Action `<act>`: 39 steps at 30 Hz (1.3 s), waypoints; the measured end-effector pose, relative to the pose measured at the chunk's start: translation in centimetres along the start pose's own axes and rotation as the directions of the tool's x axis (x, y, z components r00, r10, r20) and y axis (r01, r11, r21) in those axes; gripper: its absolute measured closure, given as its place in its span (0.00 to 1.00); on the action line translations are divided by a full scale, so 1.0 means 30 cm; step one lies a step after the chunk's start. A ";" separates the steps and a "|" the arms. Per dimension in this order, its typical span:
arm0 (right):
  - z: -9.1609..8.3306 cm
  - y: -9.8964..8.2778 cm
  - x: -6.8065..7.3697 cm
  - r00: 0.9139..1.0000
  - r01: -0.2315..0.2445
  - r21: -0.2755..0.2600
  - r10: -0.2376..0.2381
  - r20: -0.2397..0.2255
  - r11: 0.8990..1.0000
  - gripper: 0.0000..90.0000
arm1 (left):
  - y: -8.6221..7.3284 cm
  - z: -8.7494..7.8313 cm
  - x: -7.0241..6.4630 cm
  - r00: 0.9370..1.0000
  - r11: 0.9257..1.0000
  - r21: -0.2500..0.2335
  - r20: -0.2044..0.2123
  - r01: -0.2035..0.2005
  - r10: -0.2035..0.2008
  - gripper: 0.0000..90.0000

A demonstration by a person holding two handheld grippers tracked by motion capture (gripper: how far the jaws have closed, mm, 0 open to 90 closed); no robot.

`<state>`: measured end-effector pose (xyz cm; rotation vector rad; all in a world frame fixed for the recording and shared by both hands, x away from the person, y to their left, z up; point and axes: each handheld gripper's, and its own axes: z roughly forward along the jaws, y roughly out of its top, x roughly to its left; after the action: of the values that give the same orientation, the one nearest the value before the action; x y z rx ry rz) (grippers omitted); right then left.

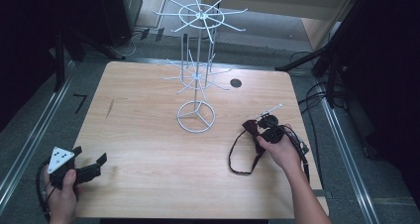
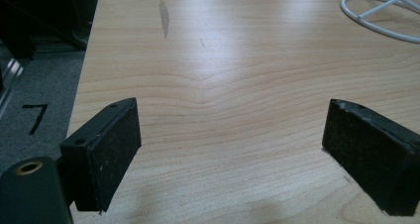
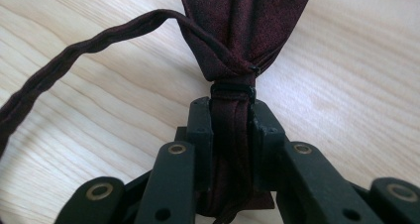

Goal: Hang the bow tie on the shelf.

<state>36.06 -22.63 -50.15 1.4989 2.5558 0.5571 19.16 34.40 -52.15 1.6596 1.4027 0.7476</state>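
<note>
Right gripper view: right tongs [image 3: 231,120] pinching dark maroon fabric bow tie [image 3: 246,26] at its knot, low over pale wooden bench [image 3: 346,85]. Grasp step apparently done. Next: lift toward white wire display rack [image 1: 198,70]. Left tongs [image 2: 233,149] spread, empty.

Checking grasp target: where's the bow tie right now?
High view: bow tie on the table's right side, clamped in the right gripper, just right of the wire rack's base ring.

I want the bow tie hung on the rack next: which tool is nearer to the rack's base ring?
Right. The right tool grips the bow tie just right of the base ring; the left tool sits open at the table's near-left corner.
</note>
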 end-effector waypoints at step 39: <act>-0.278 0.029 0.179 0.998 0.055 -0.584 -0.070 -0.003 0.810 0.85 | 0.000 -0.002 0.002 1.000 1.000 -0.002 -0.004 0.001 -0.001 0.10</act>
<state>31.67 -19.69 -41.70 1.1757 2.1298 1.2213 19.10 34.47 -52.13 1.6569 1.4052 0.7516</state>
